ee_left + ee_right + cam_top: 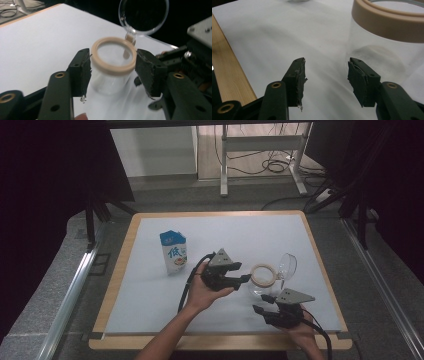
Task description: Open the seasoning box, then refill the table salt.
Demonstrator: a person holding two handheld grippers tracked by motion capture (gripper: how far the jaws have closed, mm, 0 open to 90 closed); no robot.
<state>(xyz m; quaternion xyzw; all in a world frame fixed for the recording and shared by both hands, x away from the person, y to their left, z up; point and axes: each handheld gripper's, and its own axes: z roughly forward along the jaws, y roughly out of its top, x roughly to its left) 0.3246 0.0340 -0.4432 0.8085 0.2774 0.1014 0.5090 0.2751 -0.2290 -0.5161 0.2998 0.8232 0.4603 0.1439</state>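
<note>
Fingers: both pairs stand apart, neither clamped on anything.
High view: left gripper [243, 279] at centre reaches the clear jar [262, 282] on the desk [150, 285]; right gripper [258, 310] waits lower right; milk carton [173, 251] upper left.
Left gripper view: fingers [80, 72] flank the jar's tan rim [113, 55], lid [143, 15] hinged open above.
Right gripper view: jar at upper right, beside its fingers [298, 80].
Advice: close squarely below the rim, gently.
</note>
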